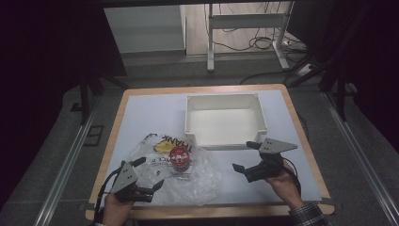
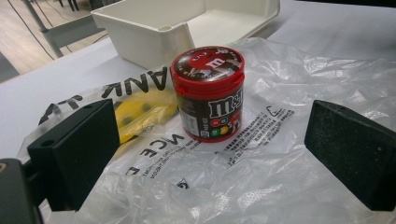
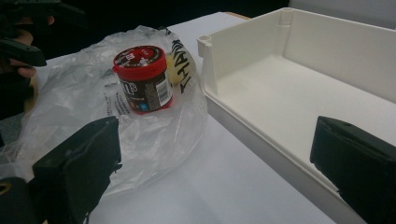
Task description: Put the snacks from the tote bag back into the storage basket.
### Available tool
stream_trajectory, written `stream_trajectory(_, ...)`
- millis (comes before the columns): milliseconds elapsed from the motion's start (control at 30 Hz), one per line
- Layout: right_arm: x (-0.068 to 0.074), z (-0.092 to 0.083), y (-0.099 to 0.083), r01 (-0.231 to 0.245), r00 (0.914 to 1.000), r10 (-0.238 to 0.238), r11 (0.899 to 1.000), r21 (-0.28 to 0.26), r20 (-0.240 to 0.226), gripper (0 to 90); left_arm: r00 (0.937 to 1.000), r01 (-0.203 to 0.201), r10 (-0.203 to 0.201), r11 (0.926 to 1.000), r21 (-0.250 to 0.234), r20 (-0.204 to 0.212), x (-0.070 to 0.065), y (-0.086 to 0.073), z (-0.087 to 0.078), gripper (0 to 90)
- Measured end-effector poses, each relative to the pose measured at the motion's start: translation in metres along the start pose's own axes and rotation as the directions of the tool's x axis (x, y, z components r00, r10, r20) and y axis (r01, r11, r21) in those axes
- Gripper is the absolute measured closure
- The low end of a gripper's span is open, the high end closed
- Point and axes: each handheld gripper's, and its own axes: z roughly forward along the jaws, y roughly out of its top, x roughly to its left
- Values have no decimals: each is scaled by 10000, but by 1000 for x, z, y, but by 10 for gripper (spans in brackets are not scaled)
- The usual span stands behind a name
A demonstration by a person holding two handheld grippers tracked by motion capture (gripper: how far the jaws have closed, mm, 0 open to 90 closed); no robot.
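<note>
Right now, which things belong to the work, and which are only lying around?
In the work:
candy jar
plastic bag
left gripper, open
right gripper, open

Lying around:
white box, empty
cables on the floor

My claws work over a pale table top (image 1: pixel 146 113) edged with a wooden rim. Beyond the far edge, ahead of me, grey floor (image 1: pixel 179 70) runs to a white panel (image 1: pixel 143 28) and a metal-legged desk frame (image 1: pixel 247 21), with black cables (image 1: pixel 254 44) looped beneath it. Metal rails (image 1: pixel 63 165) flank the table on both sides. Dark curtains close in left and right; the light is dim.
</note>
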Motion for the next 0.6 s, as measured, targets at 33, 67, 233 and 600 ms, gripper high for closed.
stream_trajectory(33, 0, 0, 0, -6, 10000, 6, 10000, 16, -14, 22, 10000, 1, -1, 10000, -1, -1, 0, 0, 0, 31)
stream_trajectory(67, 0, 1, 1, -5, 10000, 5, 10000, 37, -14, 22, 10000, 10, -10, 10000, -8, 4, 0, 0, 0, 31)
stream_trajectory(233, 0, 3, 3, 31, 10000, -30, 9999, 121, -79, 22, 10000, 23, -23, 10000, -30, -19, 0, 0, 0, 31)
stream_trajectory(600, 1, 10, 5, 7, 9997, 2, 9993, 382, -244, 22, 10000, 87, -87, 9999, -121, 7, 1, 0, -1, 30)
